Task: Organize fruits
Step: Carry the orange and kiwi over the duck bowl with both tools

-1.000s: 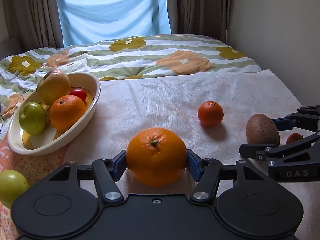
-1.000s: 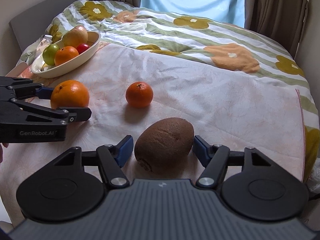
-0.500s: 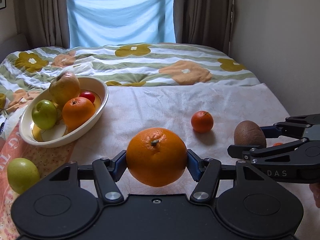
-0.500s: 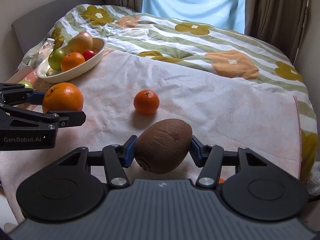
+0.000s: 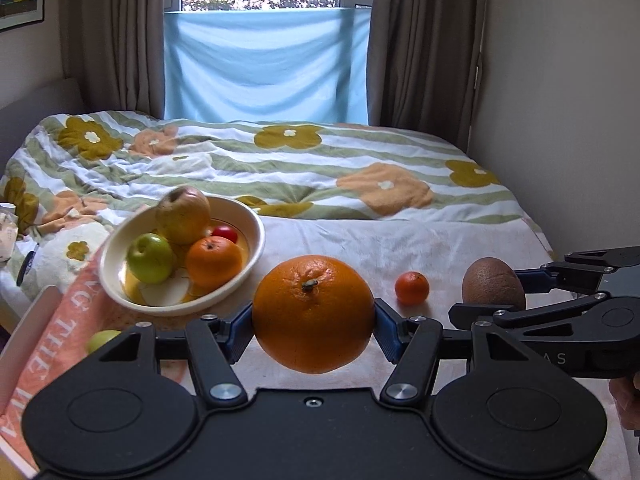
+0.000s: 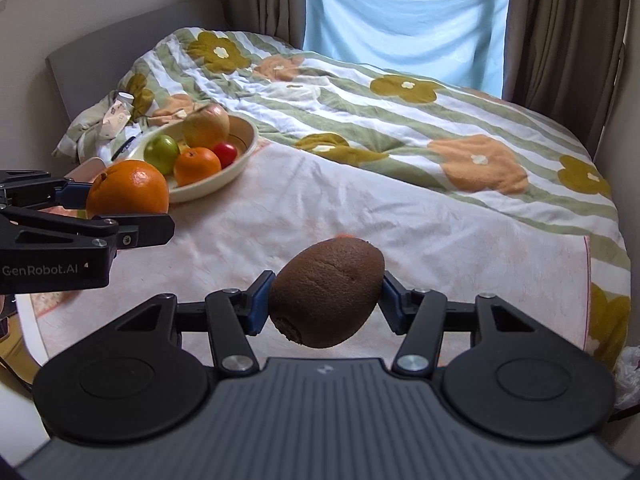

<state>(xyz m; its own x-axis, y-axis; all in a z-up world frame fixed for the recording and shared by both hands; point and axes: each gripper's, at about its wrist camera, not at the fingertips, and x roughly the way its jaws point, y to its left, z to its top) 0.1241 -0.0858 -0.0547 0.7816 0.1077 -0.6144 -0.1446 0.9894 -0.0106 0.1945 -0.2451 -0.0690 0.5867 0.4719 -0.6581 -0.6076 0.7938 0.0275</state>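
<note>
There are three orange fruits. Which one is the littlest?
The small orange lying alone on the cloth, between the bowl and the kiwi. The held orange and the bowl's orange look bigger.

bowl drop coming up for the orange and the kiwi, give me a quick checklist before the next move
1. Left gripper shut on the orange, a pad on each side: ok.
2. Right gripper shut on the kiwi, held tilted: ok.
3. Both fruits lifted off the cloth: ok.
4. Room in the bowl: cannot tell; it already holds a green apple, a yellowish apple, a small orange and a red fruit.
5. Grippers apart from each other: ok.
6. All loose fruit gathered: not ok; a tangerine lies on the cloth.
</note>
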